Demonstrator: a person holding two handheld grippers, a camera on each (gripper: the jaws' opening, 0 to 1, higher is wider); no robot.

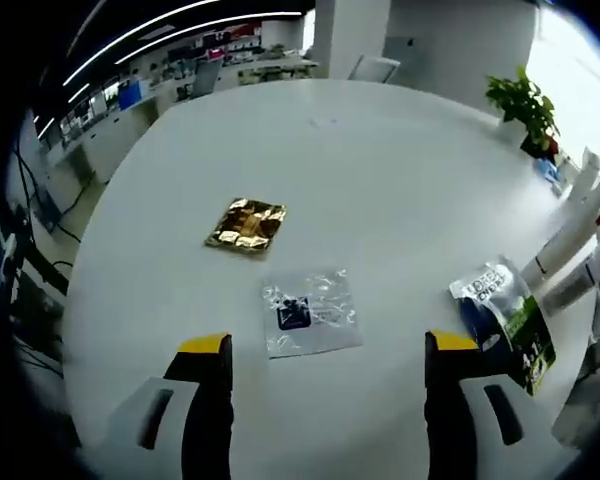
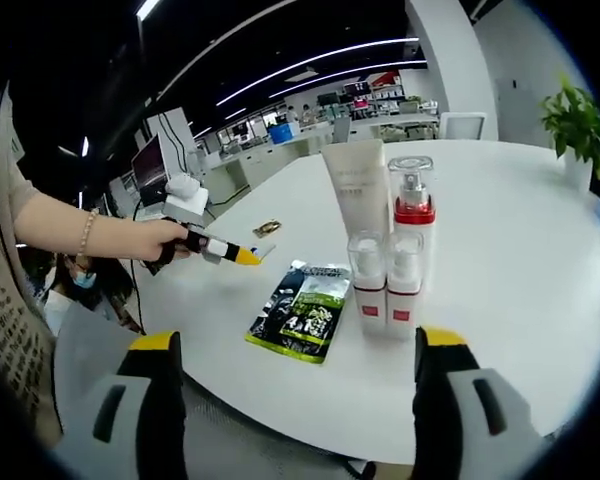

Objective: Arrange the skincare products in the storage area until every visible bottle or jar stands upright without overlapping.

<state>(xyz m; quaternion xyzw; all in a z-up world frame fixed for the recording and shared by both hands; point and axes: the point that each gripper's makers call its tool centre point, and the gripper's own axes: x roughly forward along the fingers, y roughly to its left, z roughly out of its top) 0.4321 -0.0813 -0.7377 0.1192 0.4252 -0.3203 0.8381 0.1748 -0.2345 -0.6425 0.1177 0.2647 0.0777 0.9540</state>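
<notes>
The left gripper hangs with jaws apart over the table; a clear sachet lies just above them at centre. The right gripper is likewise spread and empty, with bottles upright at centre and a green sachet flat to their left.

Potted plant at the white table's far edge.
</notes>
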